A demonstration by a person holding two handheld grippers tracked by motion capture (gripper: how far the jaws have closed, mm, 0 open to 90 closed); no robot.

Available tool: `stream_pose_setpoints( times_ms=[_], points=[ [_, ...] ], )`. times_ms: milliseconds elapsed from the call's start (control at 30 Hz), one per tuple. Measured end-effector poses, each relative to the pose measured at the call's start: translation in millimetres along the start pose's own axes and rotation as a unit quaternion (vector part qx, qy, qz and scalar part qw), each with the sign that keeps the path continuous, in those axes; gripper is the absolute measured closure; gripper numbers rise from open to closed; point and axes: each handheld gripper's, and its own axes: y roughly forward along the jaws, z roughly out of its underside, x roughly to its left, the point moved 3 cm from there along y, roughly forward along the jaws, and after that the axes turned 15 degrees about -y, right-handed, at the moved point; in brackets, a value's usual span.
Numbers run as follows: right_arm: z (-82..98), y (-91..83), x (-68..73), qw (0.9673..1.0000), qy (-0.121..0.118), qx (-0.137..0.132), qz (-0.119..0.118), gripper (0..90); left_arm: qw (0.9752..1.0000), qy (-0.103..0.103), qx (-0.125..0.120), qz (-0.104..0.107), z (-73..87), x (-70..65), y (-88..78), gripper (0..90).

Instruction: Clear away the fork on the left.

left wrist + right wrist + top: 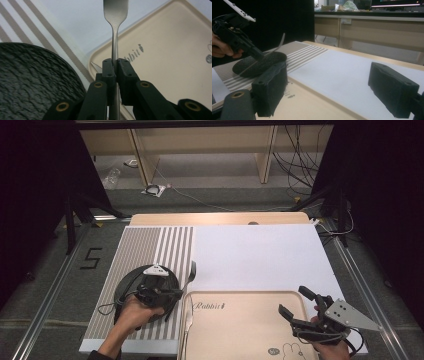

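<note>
My left gripper [176, 295] is shut on the handle of a silver fork [192, 270], whose head points away from me over the white mat. In the left gripper view the jaws [115, 65] clamp the fork [115, 15] upright between them, above the gap between a black textured plate [30, 80] and a beige tray [162, 50]. The black plate [125, 287] lies on the striped placemat under my left hand. My right gripper [295, 303] hovers open over the tray's right side, with nothing between its pads [272, 87].
A second silver utensil [188, 320] lies along the left edge of the beige tray [240, 330]. The striped placemat [145, 245] and white mat [260, 255] cover the table. The right gripper view shows the left gripper [234, 37] over the plate [259, 65].
</note>
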Motion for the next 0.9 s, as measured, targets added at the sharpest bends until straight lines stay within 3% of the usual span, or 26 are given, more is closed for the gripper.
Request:
stream_pose_setpoints(
  times_ms=[533,900],
  points=[
    [-0.1,-0.1,1.2,1.0,-0.003,0.002,-0.001,16.7,0.9985,0.006,0.034,0.042,24.1,-28.1,8.7,83.7],
    [-0.2,0.0,1.6,1.0,-0.003,0.002,-0.002,16.7,0.9962,0.013,0.069,0.051,36.4,-44.0,18.3,83.7]
  ],
)
